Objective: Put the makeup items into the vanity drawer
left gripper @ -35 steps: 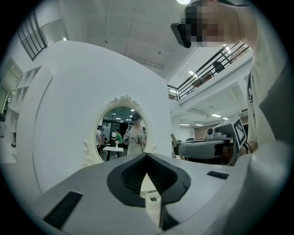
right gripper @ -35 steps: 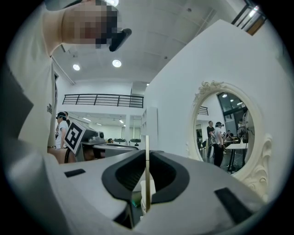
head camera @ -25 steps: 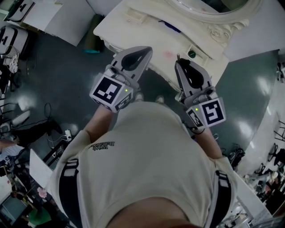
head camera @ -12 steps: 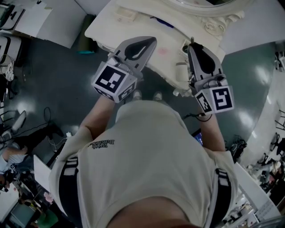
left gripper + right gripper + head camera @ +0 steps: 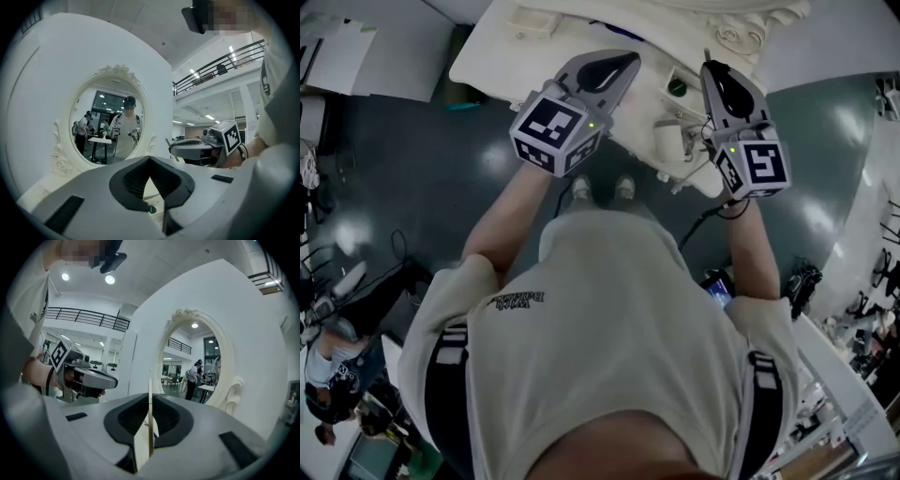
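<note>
**Cream vanity now under both tools**

Head view: both tools have come forward over the last second. The left tool [image 5: 630,60] and right tool [image 5: 711,69] now hang over the table [image 5: 534,56]. A white jar [image 5: 666,141] and a dark green-capped item [image 5: 677,87] sit between them.

Left gripper view: the jaws are clenched on nothing, with the oval mirror [image 5: 110,122] ahead.

Right gripper view: the jaws pinch a thin pale stick [image 5: 150,418], held upright.

I judge the stick is within reach of stowing, but I can't make out the drawer.
</note>
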A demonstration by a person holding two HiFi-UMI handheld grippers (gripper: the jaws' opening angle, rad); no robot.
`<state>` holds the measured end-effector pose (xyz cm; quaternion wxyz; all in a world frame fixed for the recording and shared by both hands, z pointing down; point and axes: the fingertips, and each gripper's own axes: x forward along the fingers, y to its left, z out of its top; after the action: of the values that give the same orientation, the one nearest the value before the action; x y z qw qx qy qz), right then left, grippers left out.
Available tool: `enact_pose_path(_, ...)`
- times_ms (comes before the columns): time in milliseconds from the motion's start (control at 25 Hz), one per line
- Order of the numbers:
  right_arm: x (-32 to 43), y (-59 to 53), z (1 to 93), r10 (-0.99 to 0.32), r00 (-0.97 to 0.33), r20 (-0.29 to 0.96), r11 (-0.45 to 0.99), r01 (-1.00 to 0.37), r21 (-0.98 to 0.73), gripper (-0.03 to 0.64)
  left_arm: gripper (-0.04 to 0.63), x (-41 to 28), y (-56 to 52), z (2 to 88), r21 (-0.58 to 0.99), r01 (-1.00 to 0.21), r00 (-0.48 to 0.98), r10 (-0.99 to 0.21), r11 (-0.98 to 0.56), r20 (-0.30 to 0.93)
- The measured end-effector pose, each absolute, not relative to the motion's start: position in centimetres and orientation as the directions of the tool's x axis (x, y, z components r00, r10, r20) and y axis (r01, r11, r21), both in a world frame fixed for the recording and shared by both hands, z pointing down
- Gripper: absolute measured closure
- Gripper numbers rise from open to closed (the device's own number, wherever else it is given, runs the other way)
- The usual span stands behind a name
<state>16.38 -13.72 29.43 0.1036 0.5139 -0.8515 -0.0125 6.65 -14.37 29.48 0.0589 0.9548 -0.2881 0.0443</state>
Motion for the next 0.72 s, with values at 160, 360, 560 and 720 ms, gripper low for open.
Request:
enact_pose_path(160,18.0,-15.8,34.3,-0.864,-0.433,0.256,0.474,-0.872,0.125,0.584,0.581,9.0,-15.8,33.1,0.115,-0.537,0.838,-0.514,-0.836,0.181)
enact_pose_path(360,18.7,-18.1,40.8,-0.823,-0.432,0.370,0.501,-0.858,0.113,0.584,0.581,11.2,-17.7,38.3,0.169,-0.526,0.840,-0.479,-0.834,0.254)
enact_pose_path(560,19.2,-20.0,47.0,-0.781,-0.428,0.455,0.528,-0.842,0.115,0.584,0.581,13.2,-19.3,44.1,0.132,-0.523,0.821,-0.456,-0.842,0.343)
enact_pose_path(720,19.9,-21.2,51.7,-0.744,-0.419,0.521,0.546,-0.830,0.112,0.584,0.581,14.3,-20.3,48.7,0.168,-0.525,0.810,-0.430,-0.834,0.399)
